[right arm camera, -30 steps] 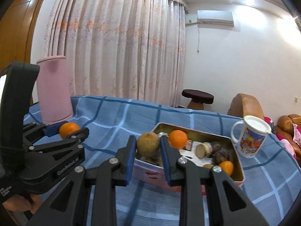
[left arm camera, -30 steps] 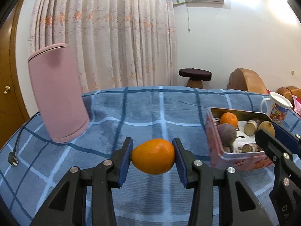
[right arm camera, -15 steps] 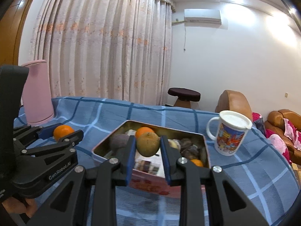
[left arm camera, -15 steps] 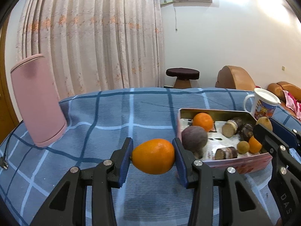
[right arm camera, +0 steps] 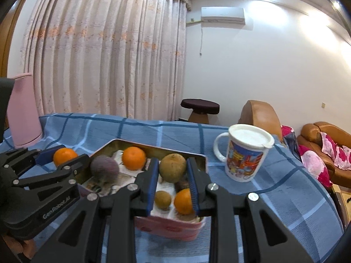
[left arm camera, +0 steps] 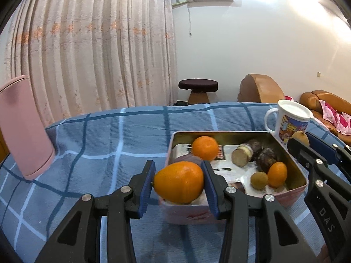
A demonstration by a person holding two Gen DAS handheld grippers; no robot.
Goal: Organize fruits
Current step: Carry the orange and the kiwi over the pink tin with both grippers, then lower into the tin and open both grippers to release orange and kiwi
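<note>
In the left view, the left gripper [left arm camera: 178, 183] is clenching an orange [left arm camera: 178, 182] over the near-left edge of the tin [left arm camera: 295, 164], while in the right view the right gripper [right arm camera: 172, 176] is gripping a brown fruit [right arm camera: 172, 167] above the tin's interior.

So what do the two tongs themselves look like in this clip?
Both are matte black plastic linkages with silver screw heads and blue ribbed pads on the fingers. The left tongs show "GenRobot.AI" lettering in the right wrist view; the right tongs show "DAS". No cables or sleeves visible.
</note>
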